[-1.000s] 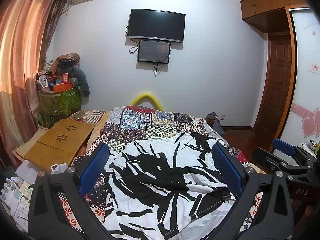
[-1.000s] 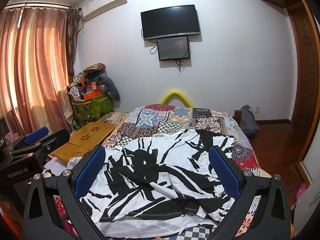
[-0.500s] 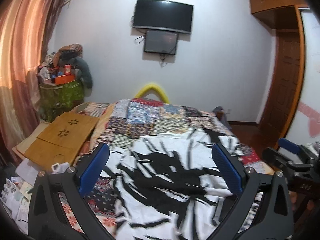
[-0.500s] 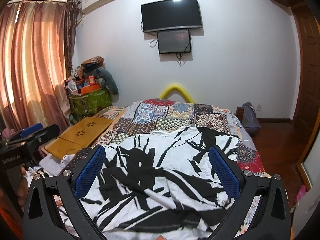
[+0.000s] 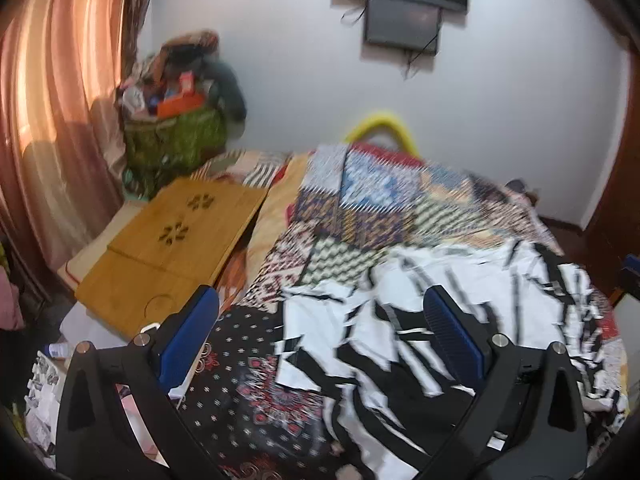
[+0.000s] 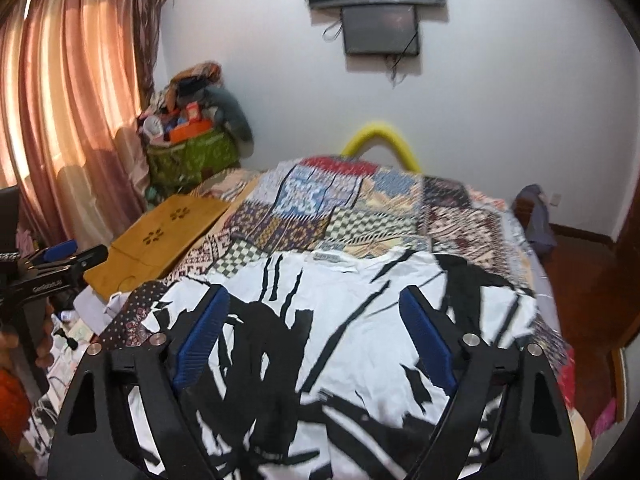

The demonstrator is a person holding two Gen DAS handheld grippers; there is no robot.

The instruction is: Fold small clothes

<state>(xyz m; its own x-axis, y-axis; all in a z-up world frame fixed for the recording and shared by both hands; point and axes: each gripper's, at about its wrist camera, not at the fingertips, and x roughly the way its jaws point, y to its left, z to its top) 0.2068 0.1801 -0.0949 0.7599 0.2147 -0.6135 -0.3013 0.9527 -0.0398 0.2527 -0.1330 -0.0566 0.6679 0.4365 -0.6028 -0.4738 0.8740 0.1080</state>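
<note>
- The bed [image 6: 400,208] fills the middle of the room, covered by a patchwork quilt [image 5: 380,208]; a wooden lap tray [image 5: 172,248] lies just beside its left edge, with a pink curtain [image 6: 72,120] further left.
- The shirt [image 6: 360,320], white with bold black streaks, lies spread on the near half of the quilt, collar at the far side, body rumpled and not yet folded. In the left wrist view the shirt [image 5: 460,320] sits toward the right, with its near left edge between the fingers.
- It looks like thin, soft, light cloth: it will sag and crease rather than hold a shape, and may drag on the quilt. A pinch at a hem corner or a sleeve edge, one layer thick where possible, seems the safest hold; a grab at mid-body would likely bunch it up.
- The right hand-held gripper [image 6: 314,336] hangs above the shirt's middle; its jaws are closing, with cloth below the gap but nothing pressed between the pads.
- The left hand-held gripper [image 5: 320,336] is spread wide over the shirt's left edge and the dark quilt patch, holding nothing. The picture is blurred, so fine folds cannot be read.
</note>
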